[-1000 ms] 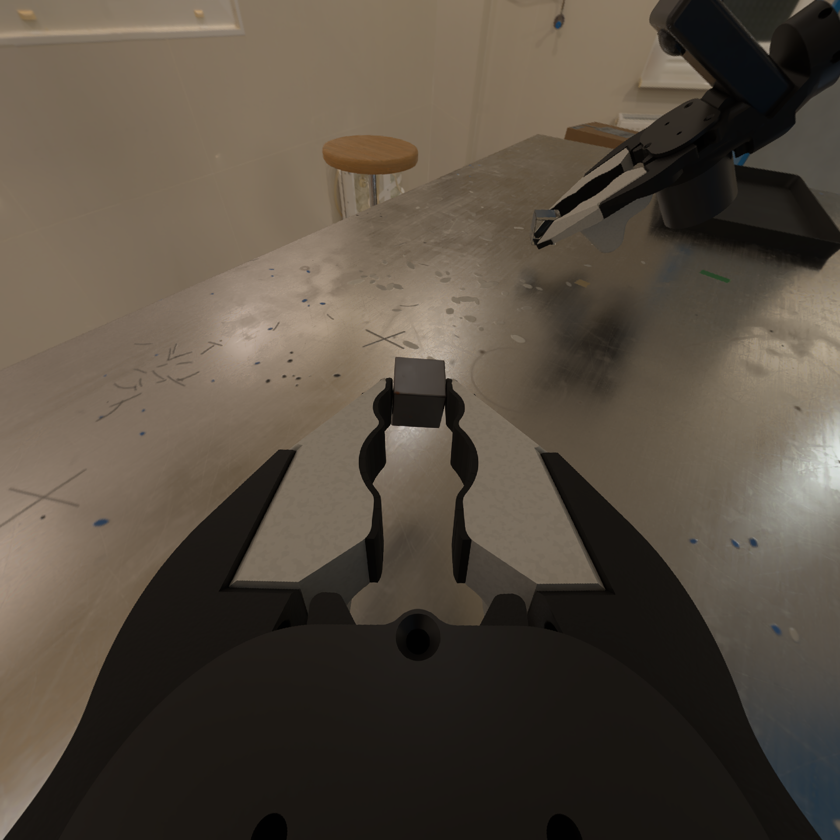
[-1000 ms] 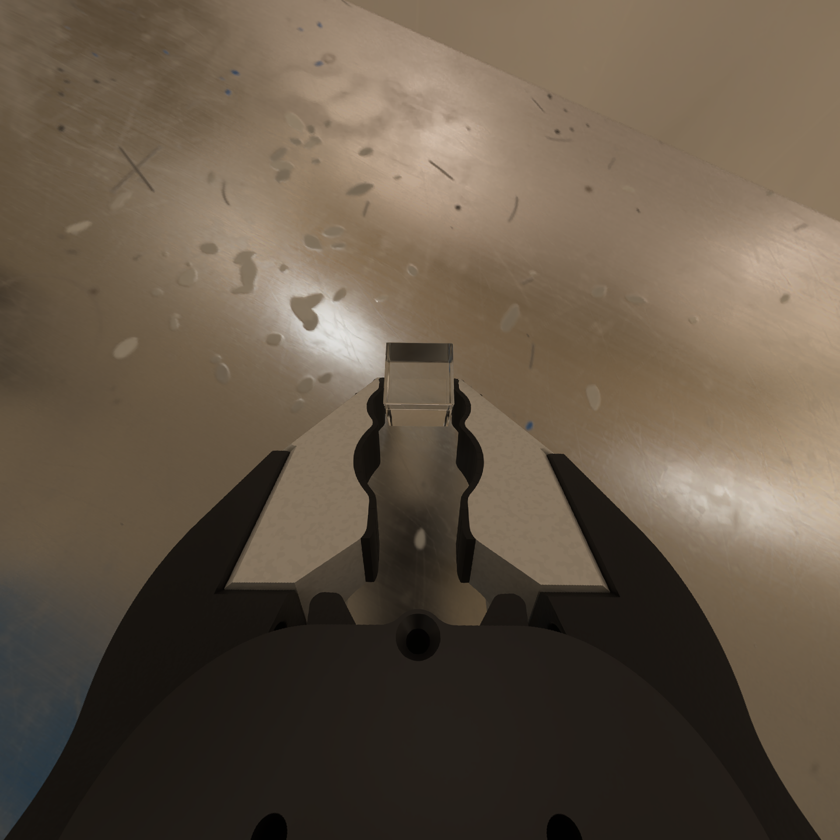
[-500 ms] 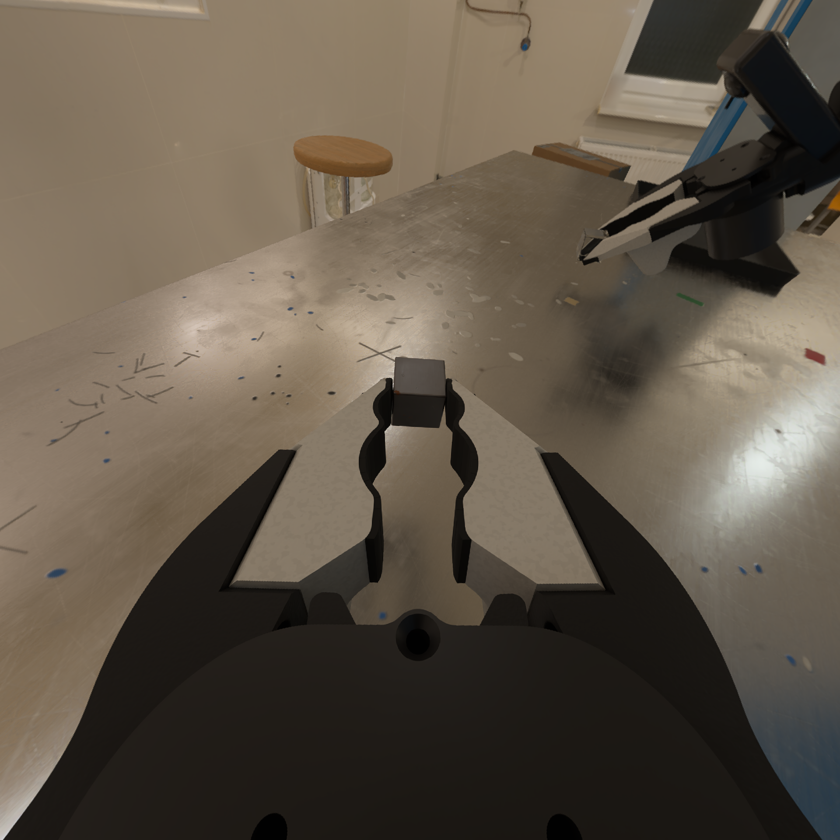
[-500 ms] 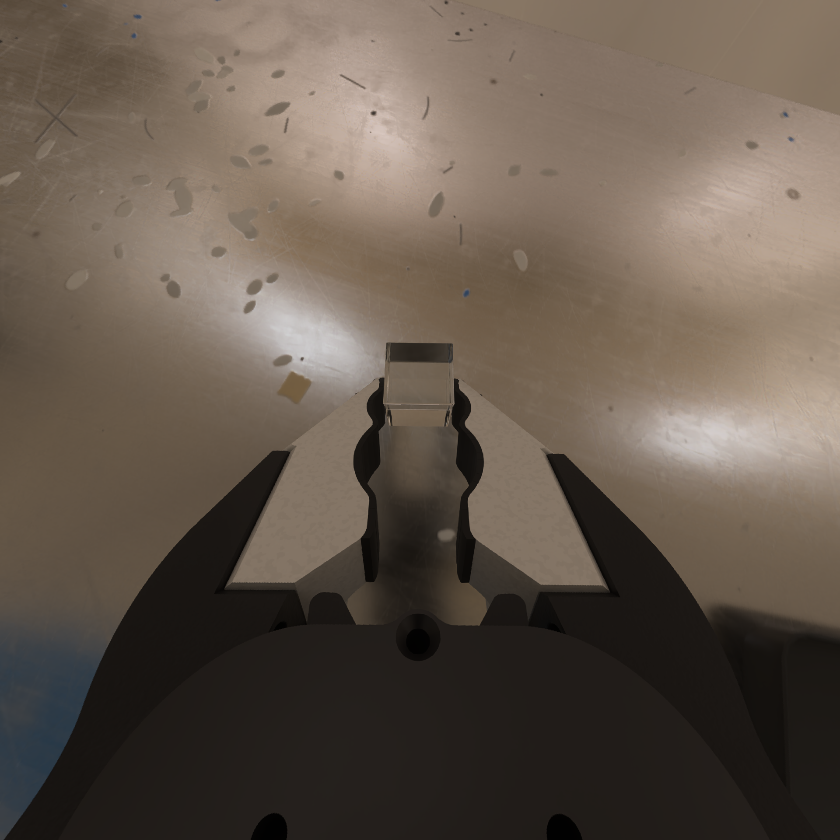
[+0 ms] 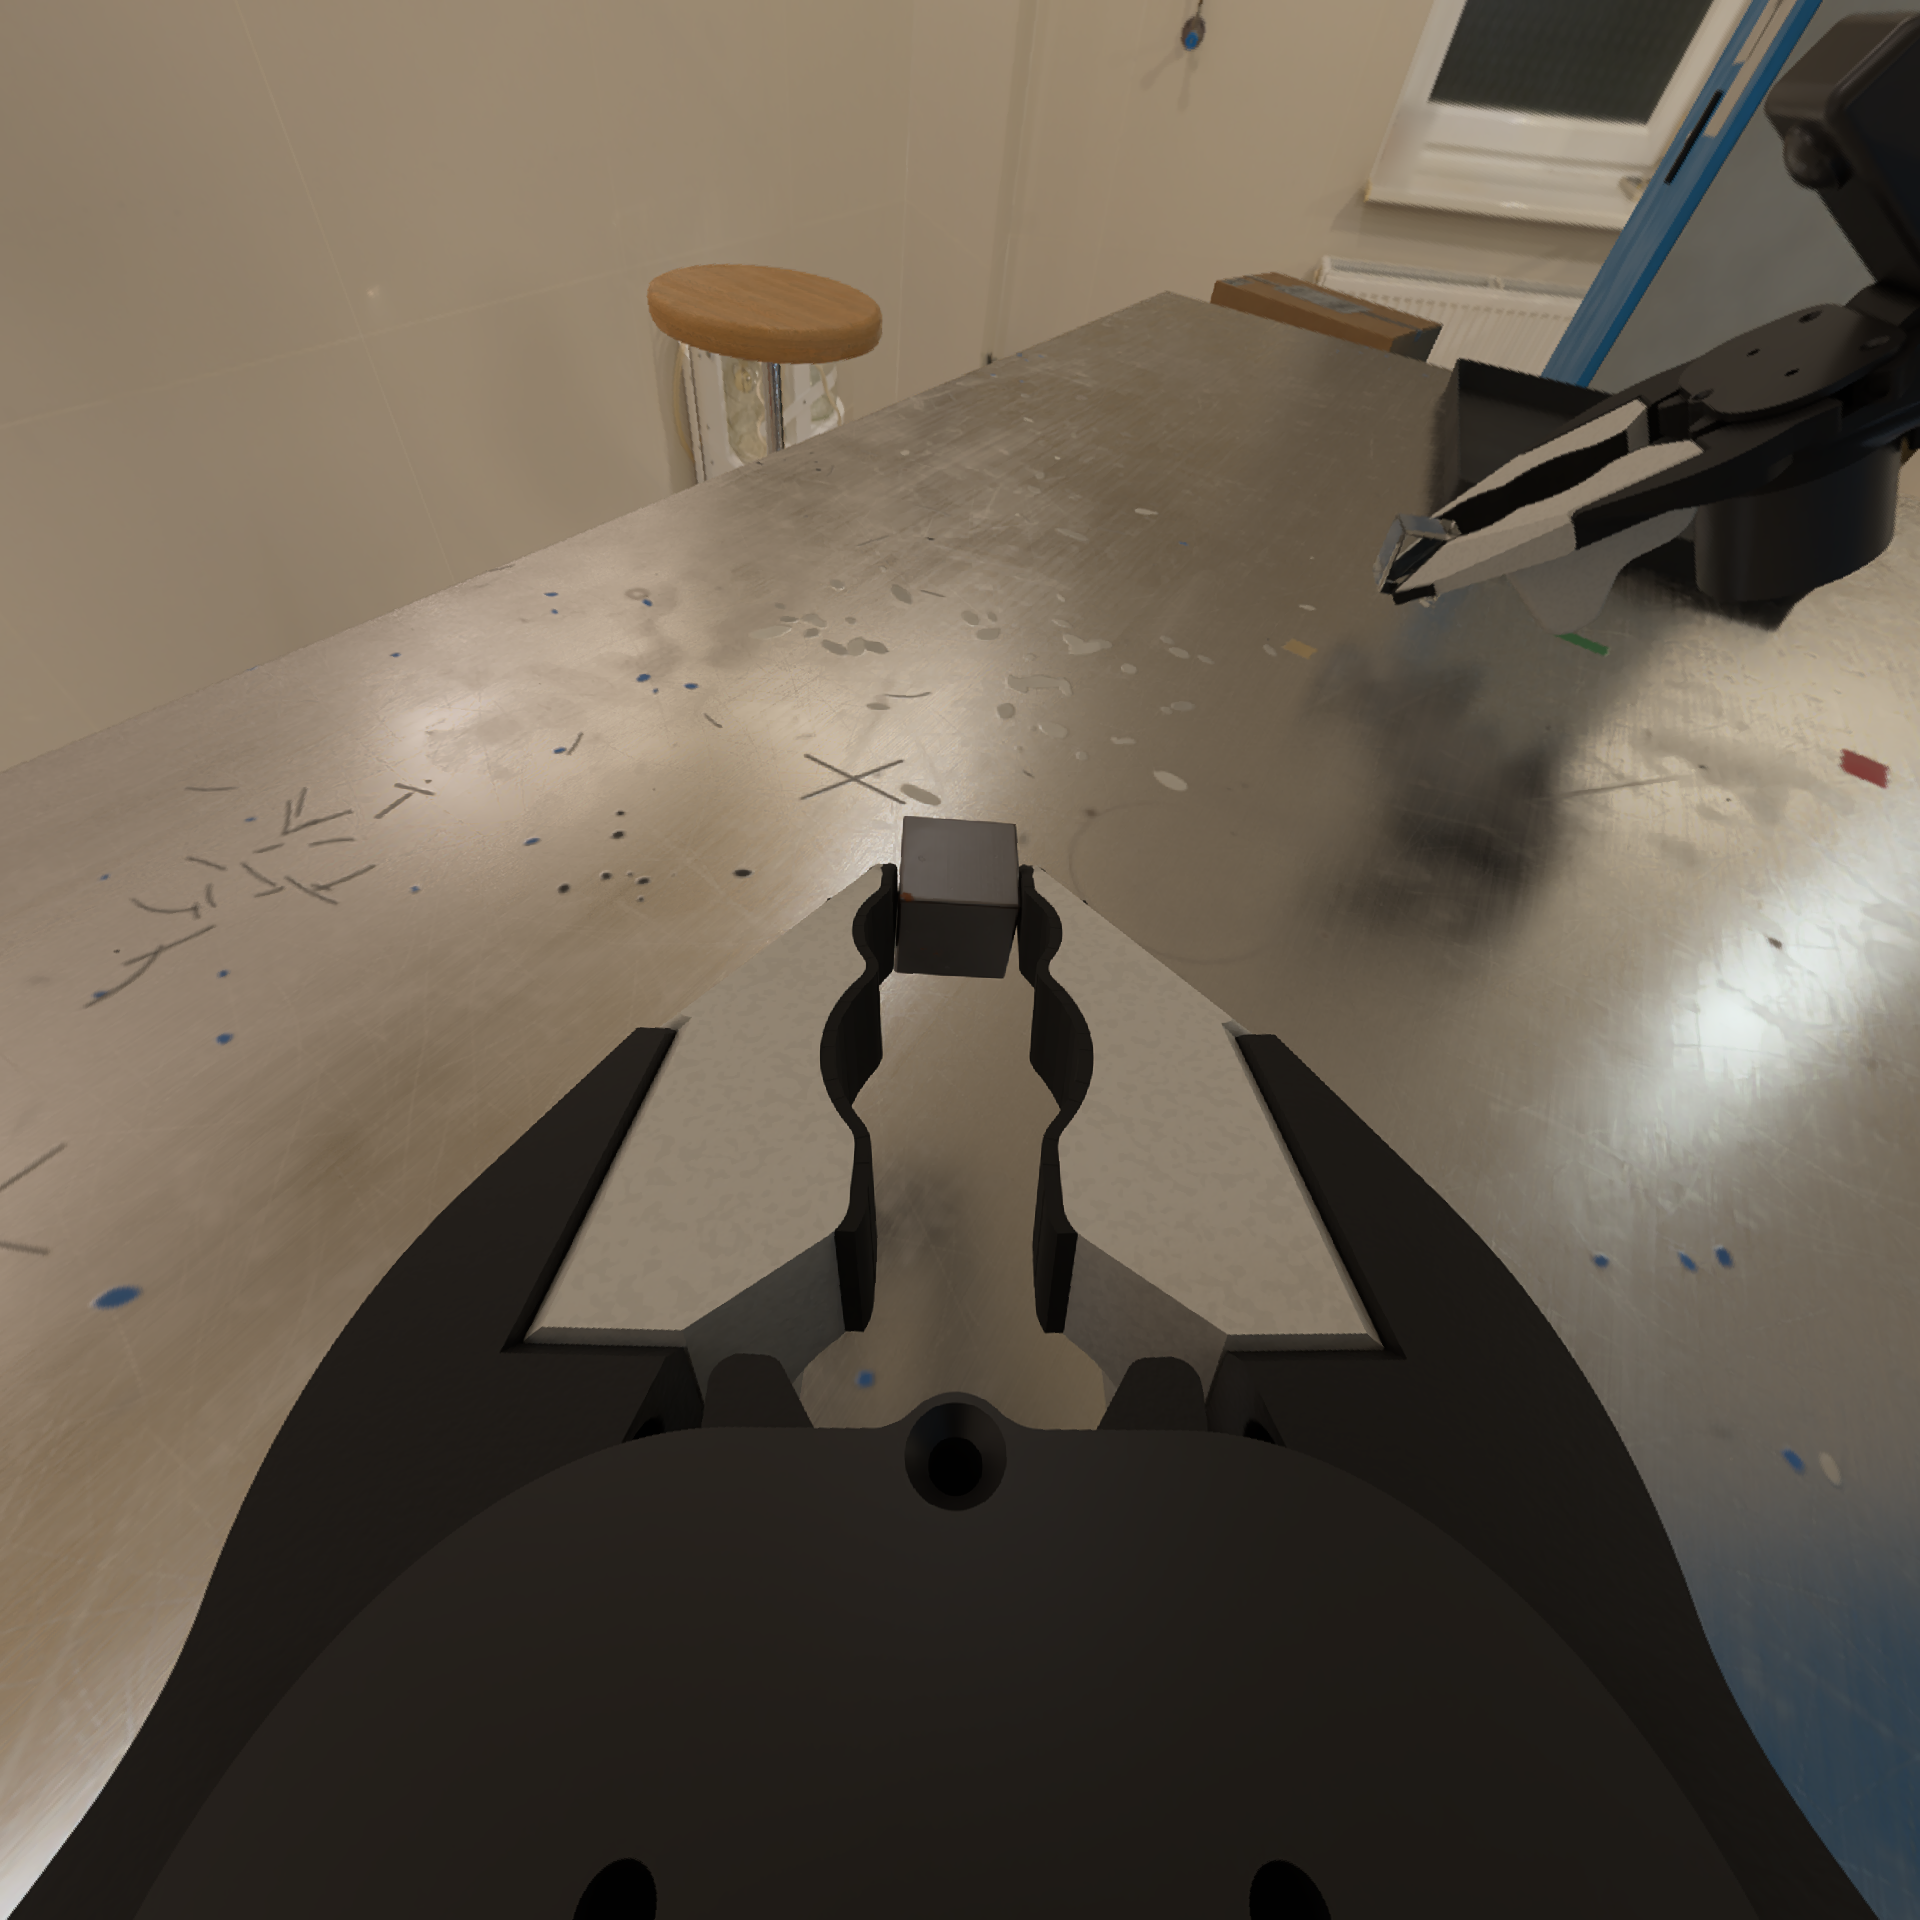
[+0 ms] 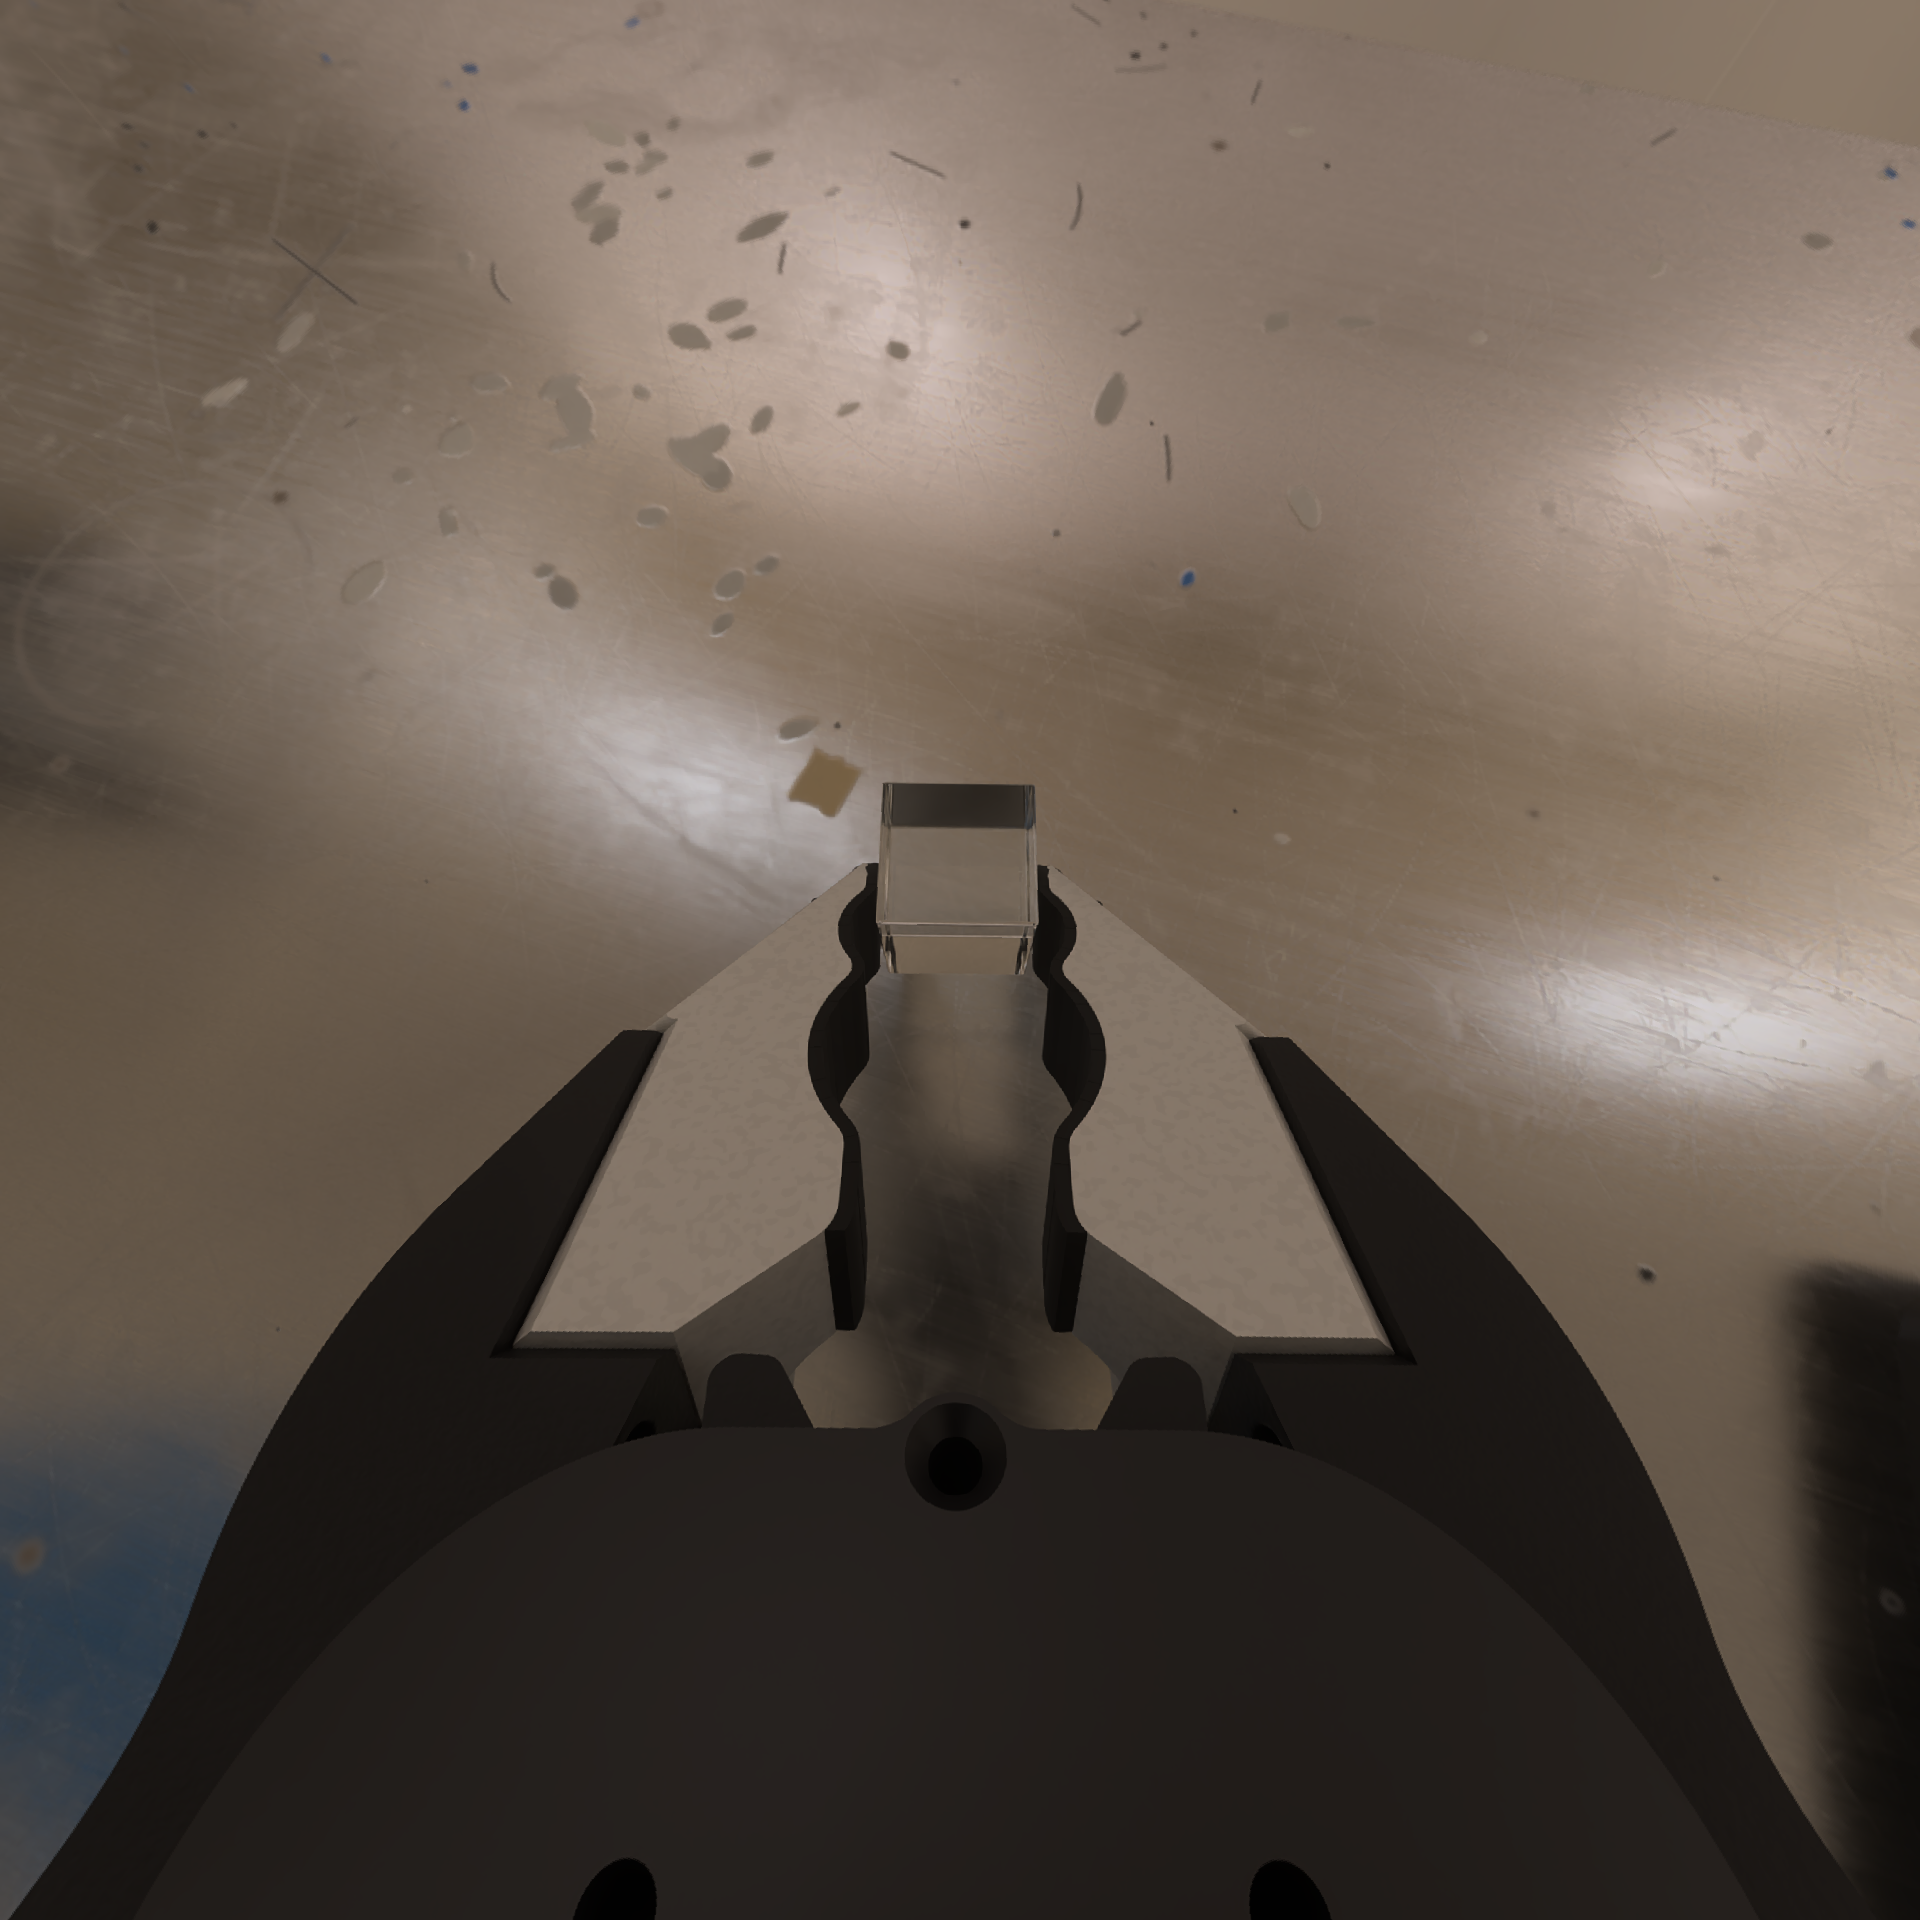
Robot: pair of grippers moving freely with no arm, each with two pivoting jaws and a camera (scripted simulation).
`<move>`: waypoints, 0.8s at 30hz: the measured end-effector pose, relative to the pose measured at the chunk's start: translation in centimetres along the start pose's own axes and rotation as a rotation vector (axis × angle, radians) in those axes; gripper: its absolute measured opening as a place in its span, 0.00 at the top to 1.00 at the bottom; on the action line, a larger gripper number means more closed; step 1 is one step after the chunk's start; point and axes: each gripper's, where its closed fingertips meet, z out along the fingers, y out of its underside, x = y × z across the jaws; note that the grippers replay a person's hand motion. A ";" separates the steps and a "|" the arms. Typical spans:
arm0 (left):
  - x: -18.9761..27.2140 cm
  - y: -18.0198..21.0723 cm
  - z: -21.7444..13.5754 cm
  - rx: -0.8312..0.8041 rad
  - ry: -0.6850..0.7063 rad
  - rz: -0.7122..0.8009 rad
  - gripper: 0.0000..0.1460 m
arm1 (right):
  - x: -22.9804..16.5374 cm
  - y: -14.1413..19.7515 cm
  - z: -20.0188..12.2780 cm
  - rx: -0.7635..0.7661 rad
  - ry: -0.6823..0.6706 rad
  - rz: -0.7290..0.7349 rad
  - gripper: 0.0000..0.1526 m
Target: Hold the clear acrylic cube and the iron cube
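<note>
Steel, scuffed and paint-flecked, made up the table, the largest thing in view and the landmark for everything else. Past its far edge stood a stool with a round wooden seat. At the table's far right corner sat a black tray.

Above the table's near middle hung the left gripper, its two fingers closed most of the way onto the iron cube. That small dark cube sat squarely between the fingertips, lifted clear of the table, with one flat face pressed by each pad.

Above the table's right side, near the tray, hung the right gripper, pointing down at the steel. Its fingers were likewise drawn in on the acrylic cube, which poked slightly past the tips, clear enough to show the table through it. From the left wrist view, this gripper appeared well apart from the left one.

Both cubes looked held and off the table, so the task seemed largely met. What mattered next, by my judgement, was that each cube stayed centred at the tips, since neither grip reached deep.
</note>
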 end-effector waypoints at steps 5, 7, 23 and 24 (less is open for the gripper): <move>0.3 0.3 0.1 -0.019 -0.008 0.036 0.85 | -0.6 -1.6 1.3 0.042 -0.049 -0.093 0.81; 0.5 0.4 0.1 -0.027 -0.011 0.052 0.85 | -0.5 -2.1 2.2 0.032 -0.061 -0.148 0.81; 1.0 1.8 0.9 -0.123 -0.065 0.171 0.85 | -0.2 -1.4 4.7 -0.034 -0.114 -0.248 0.81; 1.0 1.9 0.9 -0.126 -0.069 0.177 0.85 | -0.2 -1.4 4.6 -0.031 -0.114 -0.247 0.81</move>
